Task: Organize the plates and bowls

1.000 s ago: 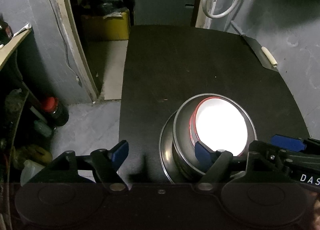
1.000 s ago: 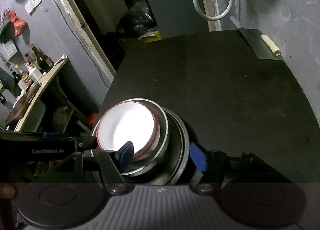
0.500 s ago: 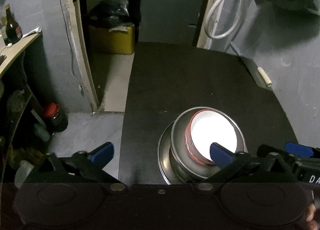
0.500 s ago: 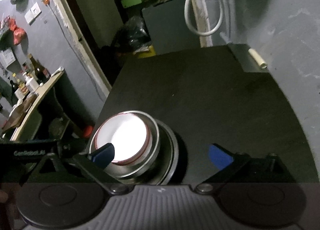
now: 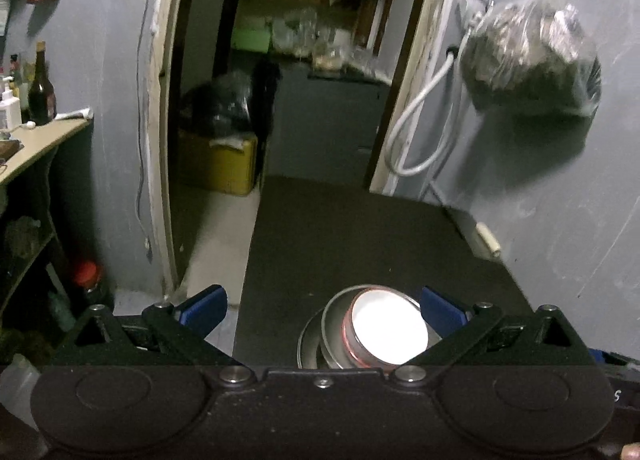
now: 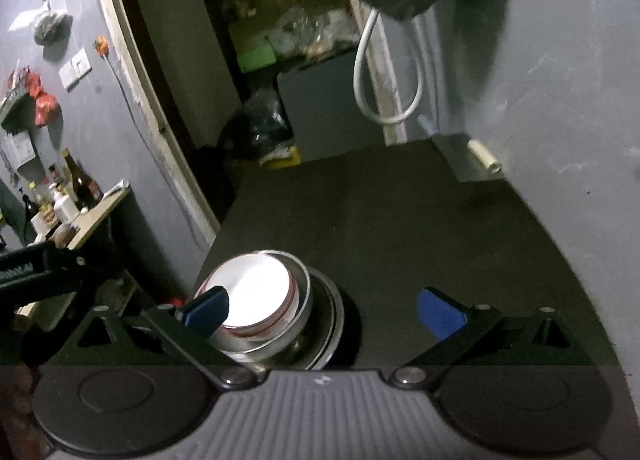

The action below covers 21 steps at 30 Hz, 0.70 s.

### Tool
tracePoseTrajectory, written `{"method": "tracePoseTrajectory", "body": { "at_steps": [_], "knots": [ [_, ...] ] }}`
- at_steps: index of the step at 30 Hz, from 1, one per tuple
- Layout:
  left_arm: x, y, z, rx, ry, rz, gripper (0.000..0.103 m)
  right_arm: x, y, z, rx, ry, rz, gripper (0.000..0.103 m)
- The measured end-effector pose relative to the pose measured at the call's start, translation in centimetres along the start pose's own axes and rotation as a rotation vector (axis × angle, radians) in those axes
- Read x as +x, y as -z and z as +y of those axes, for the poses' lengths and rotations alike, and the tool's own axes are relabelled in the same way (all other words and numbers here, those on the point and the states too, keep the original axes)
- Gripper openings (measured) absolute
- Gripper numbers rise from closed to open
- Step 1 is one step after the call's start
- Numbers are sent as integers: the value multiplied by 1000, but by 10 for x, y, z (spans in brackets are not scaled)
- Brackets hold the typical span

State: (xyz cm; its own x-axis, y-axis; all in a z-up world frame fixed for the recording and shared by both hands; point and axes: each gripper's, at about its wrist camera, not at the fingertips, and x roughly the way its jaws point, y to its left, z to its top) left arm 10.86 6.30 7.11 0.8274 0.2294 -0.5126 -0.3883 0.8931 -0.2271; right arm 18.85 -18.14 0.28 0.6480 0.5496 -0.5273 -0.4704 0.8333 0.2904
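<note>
Nearest the left wrist camera, the left gripper (image 5: 322, 308) has its blue-padded fingers (image 5: 204, 306) spread wide apart, with nothing pressed between them. The right gripper (image 6: 322, 310) likewise stands with its jaws fully parted and grips nothing. Neither gripper's opening has changed over the last half second, after both widened just before that.

Just past the fingertips sits the stack of dishes on the black table (image 5: 360, 236). A white bowl with a red rim (image 5: 386, 330) lies nested inside a steel bowl (image 5: 334, 318), and that rests on a wider steel plate (image 5: 306, 340). From the left wrist the stack shows between the two fingers, close to the right one, but no pad touches it. From the right wrist the same white bowl (image 6: 250, 290) lies behind the left finger, near the table's left edge, and part of the left gripper's black frame reaches in from the left.

Farther along, the tabletop is bare up to a small pale cylinder (image 6: 484, 157) lying at the far right corner by the grey wall. A white hose (image 5: 420, 123) loops down the wall beyond, with a clear bag of dark contents (image 5: 528, 59) hanging beside it. Off to the left, a shelf (image 6: 96, 215) carries bottles, and a doorway opens onto a dim room with a yellow box (image 5: 218, 163).
</note>
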Motion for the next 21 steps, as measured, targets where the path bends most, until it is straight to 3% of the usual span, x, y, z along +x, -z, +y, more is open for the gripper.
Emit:
{"method": "tracePoseTrajectory", "body": {
  "at_steps": [8, 21],
  "knots": [
    [-27, 7, 5, 17, 83, -81, 102, -25, 4, 6, -5, 32, -66, 103],
    [-63, 18, 23, 47, 146, -109, 102, -70, 20, 44, -29, 101, -149, 103]
  ]
}}
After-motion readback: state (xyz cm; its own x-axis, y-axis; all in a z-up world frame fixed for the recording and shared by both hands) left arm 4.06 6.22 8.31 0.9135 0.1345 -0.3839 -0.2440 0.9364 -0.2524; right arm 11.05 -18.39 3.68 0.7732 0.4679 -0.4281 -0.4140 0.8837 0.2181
